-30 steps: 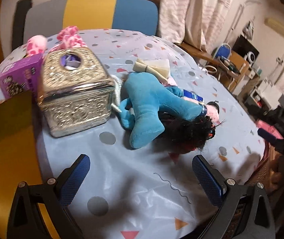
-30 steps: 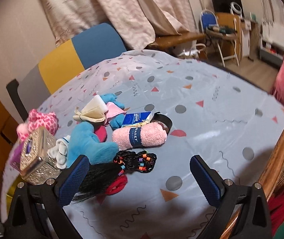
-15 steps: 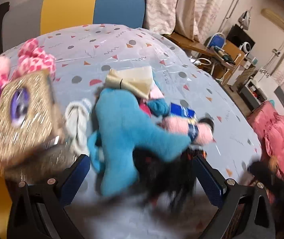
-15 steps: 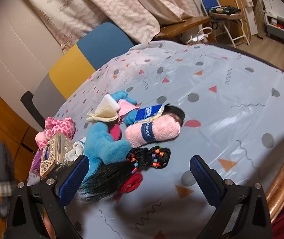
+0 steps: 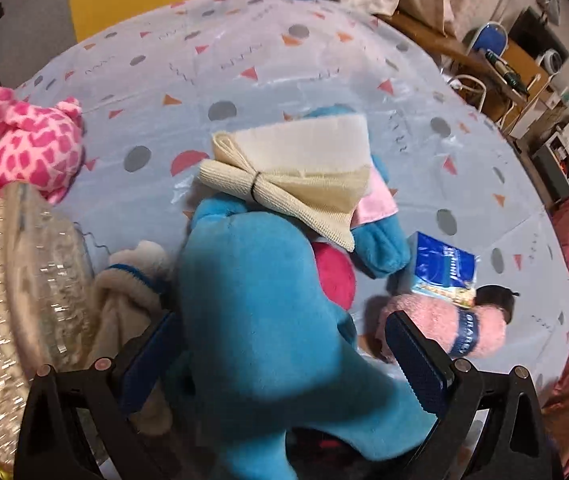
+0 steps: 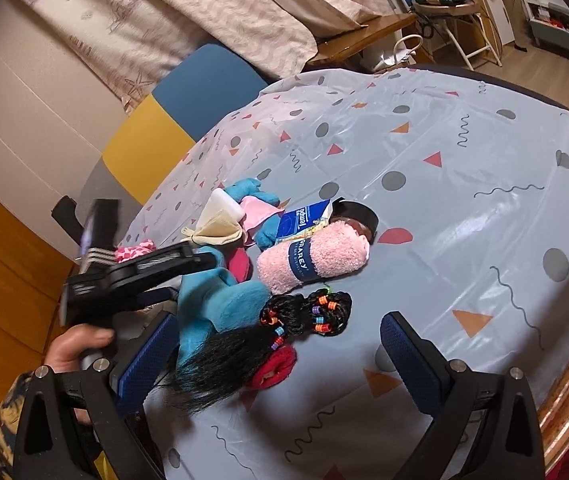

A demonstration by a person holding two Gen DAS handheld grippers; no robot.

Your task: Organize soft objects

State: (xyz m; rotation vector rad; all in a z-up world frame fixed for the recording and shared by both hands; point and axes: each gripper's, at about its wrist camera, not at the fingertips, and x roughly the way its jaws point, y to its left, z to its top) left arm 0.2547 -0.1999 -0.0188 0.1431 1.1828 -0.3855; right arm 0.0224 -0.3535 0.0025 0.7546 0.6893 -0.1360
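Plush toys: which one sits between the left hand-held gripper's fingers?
The blue plush toy, not the pink spotted one lying apart beyond the gold box.

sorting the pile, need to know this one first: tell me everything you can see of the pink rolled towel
The pink rolled towel is a fluffy terry roll lying on its side on the patterned tablecloth, wrapped by a navy paper band with white lettering. A blue packet and a black round container sit against its far side. Neither hand-held gripper touches it.

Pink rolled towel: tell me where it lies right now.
In the right wrist view the pink rolled towel lies mid-table, right of the blue plush toy, just behind the black wig.
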